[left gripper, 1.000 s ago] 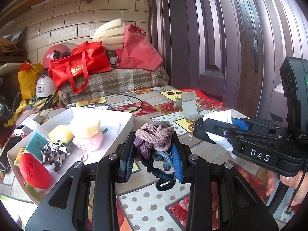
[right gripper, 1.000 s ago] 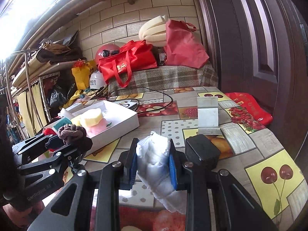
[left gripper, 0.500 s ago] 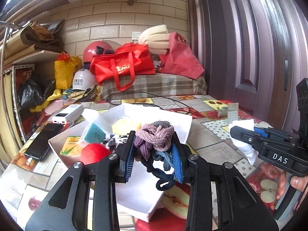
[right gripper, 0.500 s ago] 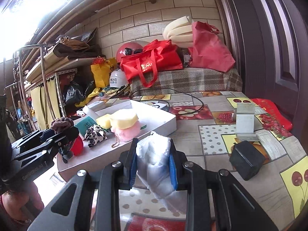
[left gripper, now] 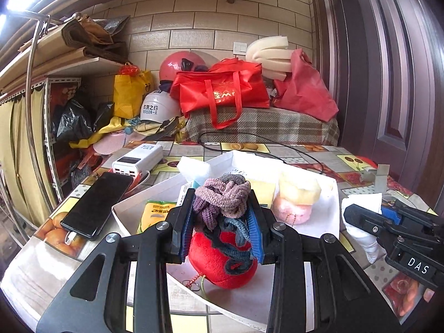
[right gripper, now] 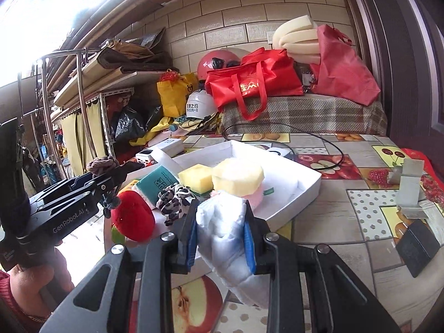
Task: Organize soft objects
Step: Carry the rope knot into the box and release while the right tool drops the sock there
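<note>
Over the white tray (left gripper: 319,230), left jaws clamp knotted mauve-grey scrunchies (left gripper: 222,202); right jaws clamp crumpled white cloth (right gripper: 224,224).

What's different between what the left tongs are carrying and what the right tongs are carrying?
The left tongs grip a knotted bundle of knitted hair ties in mauve, purple and grey-blue; the right tongs grip a plain white soft pad. The bundle is ribbed and loopy, the pad smooth and crumpled. The bundle hangs over the white tray; the pad sits at its near edge. Both are soft and squeezed between shut pads.

Cluttered home storeroom: shelves (left gripper: 69,58), helmets (left gripper: 177,66)
</note>
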Available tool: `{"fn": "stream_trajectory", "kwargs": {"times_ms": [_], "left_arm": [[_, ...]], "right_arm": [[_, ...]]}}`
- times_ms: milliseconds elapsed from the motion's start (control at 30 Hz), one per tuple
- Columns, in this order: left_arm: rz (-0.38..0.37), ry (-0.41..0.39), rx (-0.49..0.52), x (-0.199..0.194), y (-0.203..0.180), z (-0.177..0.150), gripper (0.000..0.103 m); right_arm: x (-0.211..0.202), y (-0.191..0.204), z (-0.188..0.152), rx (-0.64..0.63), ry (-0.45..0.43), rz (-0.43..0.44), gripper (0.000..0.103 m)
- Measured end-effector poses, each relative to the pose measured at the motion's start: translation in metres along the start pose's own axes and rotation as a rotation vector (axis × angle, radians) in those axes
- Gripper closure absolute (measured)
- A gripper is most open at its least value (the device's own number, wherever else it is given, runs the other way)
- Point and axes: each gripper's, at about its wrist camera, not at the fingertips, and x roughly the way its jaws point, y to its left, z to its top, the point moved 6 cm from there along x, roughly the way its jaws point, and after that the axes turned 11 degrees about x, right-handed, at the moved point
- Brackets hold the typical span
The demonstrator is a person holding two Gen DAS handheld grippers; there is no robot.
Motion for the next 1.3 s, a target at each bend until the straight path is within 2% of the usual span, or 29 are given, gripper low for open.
{"fn": "stream_trajectory", "kwargs": {"times_ms": [167, 300, 467, 867, 1100, 1167, 1267, 1300], "left_arm": [[-0.022, 0.01, 0.016, 0.012, -0.001, 0.004, 0.069], [-0.055, 0.044, 0.012, 0.025, 0.001, 0.005, 0.069], [-0.086, 0.092, 0.012, 0.043, 0.001, 0.005, 0.069], [-0.084, 0.172, -0.025, 0.069, 0.006, 0.003, 0.069], [-0.029, 0.22, -0.025, 0.085, 0.008, 0.002, 0.069], [-0.006, 0.209, -0.013, 0.082, 0.007, 0.003, 0.062], [0.041, 0.209, -0.002, 0.081, 0.009, 0.003, 0.046], [0.049, 0.208, -0.003, 0.081, 0.01, 0.003, 0.037]], "right_arm": [[0.016, 0.018, -0.001, -0.019, 0.025, 0.035, 0.076], [0.032, 0.034, -0.005, -0.068, 0.086, 0.069, 0.076], [0.052, 0.039, -0.006, -0.102, 0.145, 0.069, 0.076], [0.092, 0.014, 0.008, -0.12, 0.188, -0.051, 0.076], [0.11, -0.002, 0.014, -0.087, 0.22, -0.106, 0.076], [0.111, -0.001, 0.014, -0.093, 0.221, -0.113, 0.075], [0.111, 0.001, 0.014, -0.116, 0.212, -0.133, 0.073], [0.111, 0.002, 0.014, -0.123, 0.209, -0.139, 0.073]]}}
